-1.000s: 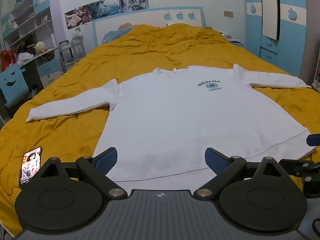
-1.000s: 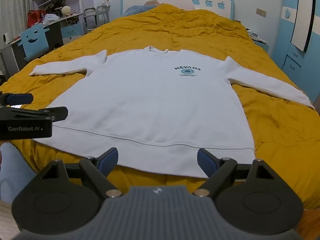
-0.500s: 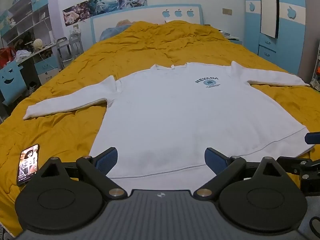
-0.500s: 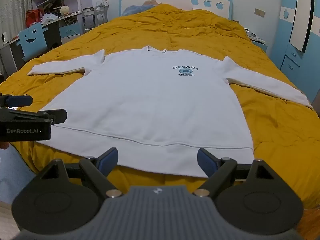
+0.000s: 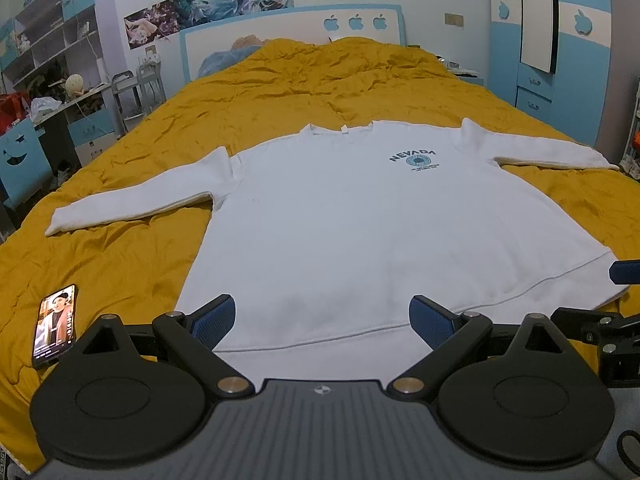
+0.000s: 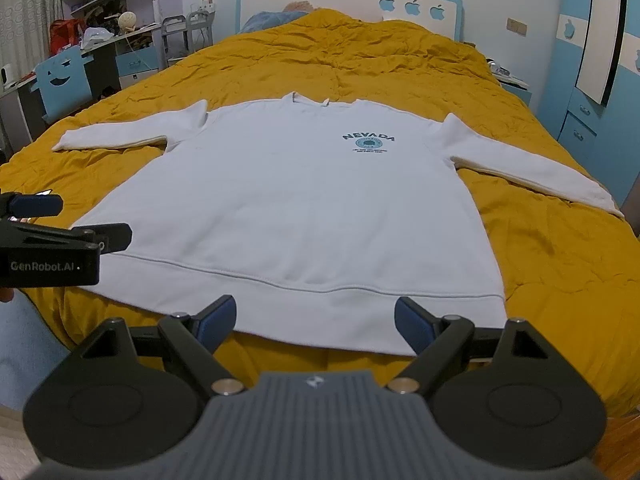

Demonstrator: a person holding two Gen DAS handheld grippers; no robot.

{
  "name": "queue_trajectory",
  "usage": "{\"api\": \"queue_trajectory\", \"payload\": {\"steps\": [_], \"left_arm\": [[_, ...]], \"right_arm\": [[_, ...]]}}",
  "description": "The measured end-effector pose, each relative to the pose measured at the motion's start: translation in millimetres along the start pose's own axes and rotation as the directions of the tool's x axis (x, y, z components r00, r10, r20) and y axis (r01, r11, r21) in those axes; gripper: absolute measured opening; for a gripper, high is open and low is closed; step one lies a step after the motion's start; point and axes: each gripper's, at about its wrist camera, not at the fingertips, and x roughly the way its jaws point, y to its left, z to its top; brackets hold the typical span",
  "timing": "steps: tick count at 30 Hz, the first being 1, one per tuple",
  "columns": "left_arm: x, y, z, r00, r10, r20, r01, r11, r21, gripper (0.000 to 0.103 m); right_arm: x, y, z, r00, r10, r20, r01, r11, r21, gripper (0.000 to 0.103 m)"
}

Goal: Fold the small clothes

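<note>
Slightly nearer now above the hem of the flat white sweatshirt (image 5: 360,216) on the bed (image 5: 120,256); left claw (image 5: 322,316) and right claw (image 6: 314,320) wide open, empty; folding not yet begun

Both wrist views were evenly and fairly brightly lit by soft indoor light with a cool bluish cast, its source outside the frames, so the white sweatshirt (image 5: 360,220) showed only faint shading at its folds and no hard shadow fell on the yellow bedspread (image 5: 120,264). The fisheye lenses bowed straight lines strongly toward the edges, bending the wardrobe (image 5: 576,60) and shelves (image 5: 44,40), and the corners fell off into dark vignetting. Focus was sharp across the middle with no motion blur, the lit phone screen (image 5: 56,326) stood out without glare, and the far room looked slightly soft.
</note>
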Motion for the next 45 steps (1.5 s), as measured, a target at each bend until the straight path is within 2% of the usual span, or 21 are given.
{"api": "queue_trajectory", "payload": {"steps": [45], "left_arm": [[2.6,2.7,-0.2,0.999,-0.008,-0.04,0.008,1.0,-0.01,0.103]], "right_arm": [[0.9,1.0,-0.2,1.0,0.001,-0.002,-0.001,1.0,-0.002,0.082]]}}
